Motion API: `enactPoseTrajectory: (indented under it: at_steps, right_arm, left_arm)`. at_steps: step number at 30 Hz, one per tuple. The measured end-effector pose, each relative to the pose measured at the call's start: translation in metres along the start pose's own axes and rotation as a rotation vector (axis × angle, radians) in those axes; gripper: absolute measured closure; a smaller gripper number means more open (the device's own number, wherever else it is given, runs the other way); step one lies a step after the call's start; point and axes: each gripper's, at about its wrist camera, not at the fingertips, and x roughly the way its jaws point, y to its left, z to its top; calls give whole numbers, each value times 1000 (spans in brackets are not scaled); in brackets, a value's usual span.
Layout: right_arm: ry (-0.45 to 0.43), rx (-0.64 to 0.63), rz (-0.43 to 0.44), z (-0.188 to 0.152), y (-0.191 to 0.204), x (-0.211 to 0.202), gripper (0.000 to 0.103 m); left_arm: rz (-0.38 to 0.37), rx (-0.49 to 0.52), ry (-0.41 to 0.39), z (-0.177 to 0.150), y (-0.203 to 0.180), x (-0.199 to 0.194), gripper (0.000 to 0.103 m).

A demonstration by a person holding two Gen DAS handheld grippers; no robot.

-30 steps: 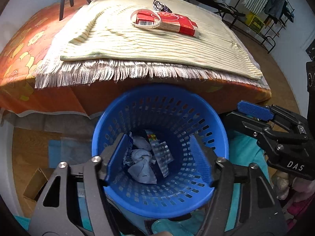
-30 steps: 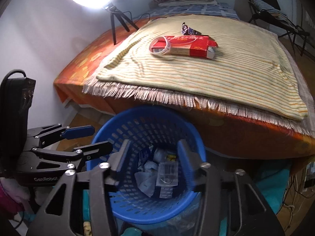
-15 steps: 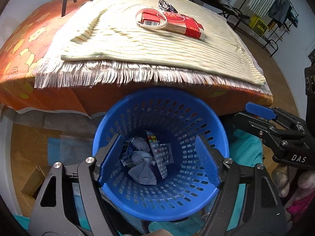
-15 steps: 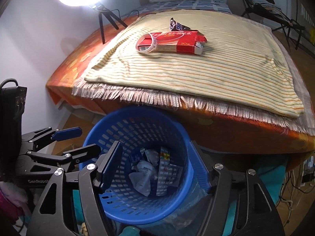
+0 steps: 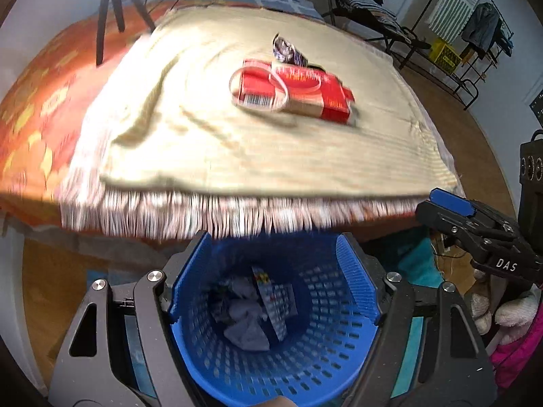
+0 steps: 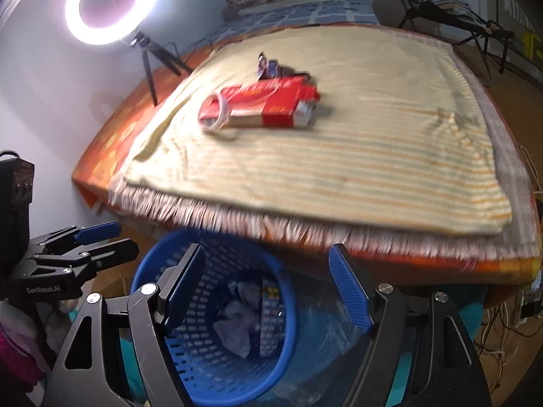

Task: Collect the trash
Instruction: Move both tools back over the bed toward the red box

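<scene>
Both grippers are hanging over a blue perforated basket [image 5: 305,349] that is sitting on the floor against the foot of the bed. The left gripper [image 5: 273,278] is pointing steeply down with its blue pads spread wide and nothing between them but the view into the basket. The right gripper [image 6: 266,291] is angled the same way; its jaws have just been opening, and they are standing well apart now with nothing gripped. Crumpled pale paper [image 5: 246,329] and a printed wrapper [image 5: 275,305] are lying at the bottom of the basket. Up on the bed, a cream striped blanket [image 6: 339,169] with a fringed edge is covering an orange patterned bedspread [image 5: 37,115]. A red carton [image 6: 268,107] is lying flat near the middle of the blanket, with a white ring [image 6: 217,112] looped around one end of it. A small dark crumpled wrapper [image 6: 268,66] is resting just behind the carton, near its far edge; I cannot tell whether they are touching. A lit ring light [image 6: 112,3] on a tripod is glowing beside the bed, and both views are blurring slightly.
</scene>
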Motion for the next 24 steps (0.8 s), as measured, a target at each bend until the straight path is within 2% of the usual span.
enactPoseTrajectory:
  at_steps: [6,13,20,21,24]
  right_arm:
    - [-66,7,7,28,-12,-3,28]
    - [-146,-44,5,63,-16,-6,28]
    - [-160,-107,-15,103,-12,3,28]
    - [-150,-110,-13,112,-12,6,28]
    - [-126,-100,7,131,-14,16,28]
  left_arm:
    - [-8,-14,-27,33,0,11,25]
    - [-2,-42,-46,66,2,31,25]
    - [3,-96,-65,94,5,49,25]
    - [2,-97,-69,97,5,51,26]
    - [-1,-98,-69,106,3,57,42]
